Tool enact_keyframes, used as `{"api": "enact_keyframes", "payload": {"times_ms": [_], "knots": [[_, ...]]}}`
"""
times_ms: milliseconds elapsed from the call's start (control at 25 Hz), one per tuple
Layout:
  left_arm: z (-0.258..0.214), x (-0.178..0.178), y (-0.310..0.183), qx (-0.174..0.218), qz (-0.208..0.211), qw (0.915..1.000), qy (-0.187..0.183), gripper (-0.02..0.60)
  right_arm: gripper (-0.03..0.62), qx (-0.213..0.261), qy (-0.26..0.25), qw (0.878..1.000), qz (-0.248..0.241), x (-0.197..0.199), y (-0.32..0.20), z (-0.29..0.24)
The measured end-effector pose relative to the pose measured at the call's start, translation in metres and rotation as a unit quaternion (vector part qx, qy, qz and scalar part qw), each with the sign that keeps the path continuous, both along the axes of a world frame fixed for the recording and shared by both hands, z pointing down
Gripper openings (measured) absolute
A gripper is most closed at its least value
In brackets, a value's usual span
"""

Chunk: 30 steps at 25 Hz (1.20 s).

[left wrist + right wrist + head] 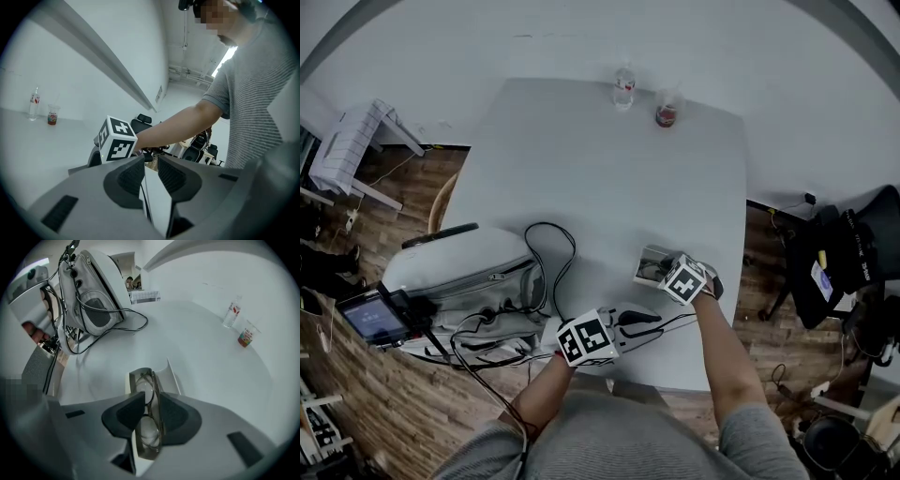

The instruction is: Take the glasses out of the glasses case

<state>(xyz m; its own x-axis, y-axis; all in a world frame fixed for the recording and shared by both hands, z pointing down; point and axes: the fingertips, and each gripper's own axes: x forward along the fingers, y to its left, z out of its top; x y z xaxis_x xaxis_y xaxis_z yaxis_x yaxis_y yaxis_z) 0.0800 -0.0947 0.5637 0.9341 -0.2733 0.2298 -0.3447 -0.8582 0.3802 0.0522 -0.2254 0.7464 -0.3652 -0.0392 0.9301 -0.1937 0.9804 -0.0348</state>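
The white glasses case (pixel 649 262) lies open near the front right of the white table (pixel 581 159). In the right gripper view, folded dark-rimmed glasses (pixel 151 380) stand on edge in the case (pixel 171 376). My right gripper (pixel 152 411) points steeply down into it, jaws shut on the glasses' frame. My left gripper (pixel 151 171) lies nearly level and is shut on a flat white edge of the case (pixel 157 201). In the head view the left gripper (pixel 647 317) reaches in from the front left, and the right gripper (pixel 667 270) sits over the case.
A grey bag (pixel 459 272) with black cables (pixel 548 253) fills the table's front left. A clear bottle (pixel 623 87) and a cup (pixel 667 111) stand at the far edge. A small screen device (pixel 370 319) hangs off the left side. Black bags (pixel 844 262) sit on the floor at the right.
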Motion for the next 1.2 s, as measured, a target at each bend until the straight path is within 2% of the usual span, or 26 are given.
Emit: {"api": "enact_keyframes", "payload": {"times_ms": [280, 440, 600, 800, 1000, 1200], "knots": [[0.000, 0.000, 0.001, 0.000, -0.002, 1.0000, 0.003, 0.092, 0.086, -0.031, 0.023, 0.998, -0.039, -0.010, 0.003, 0.012], [-0.001, -0.001, 0.000, 0.001, -0.004, 1.0000, 0.003, 0.092, 0.074, -0.049, 0.048, 0.997, -0.027, -0.004, 0.001, 0.004], [-0.001, -0.003, -0.001, 0.003, -0.008, 1.0000, 0.005, 0.092, 0.058, -0.066, 0.046, 0.997, -0.016, -0.004, 0.003, 0.001], [-0.003, -0.006, -0.003, 0.005, -0.010, 0.9999, 0.008, 0.092, 0.044, -0.062, 0.036, 0.997, -0.007, -0.004, 0.006, -0.004], [-0.004, -0.006, -0.002, 0.005, -0.010, 0.9999, 0.010, 0.092, 0.020, -0.047, 0.001, 0.999, 0.021, -0.006, 0.004, -0.016], [-0.004, -0.004, 0.001, 0.004, -0.005, 0.9999, 0.010, 0.092, 0.018, -0.036, 0.002, 0.999, 0.025, -0.002, 0.008, -0.015]]}}
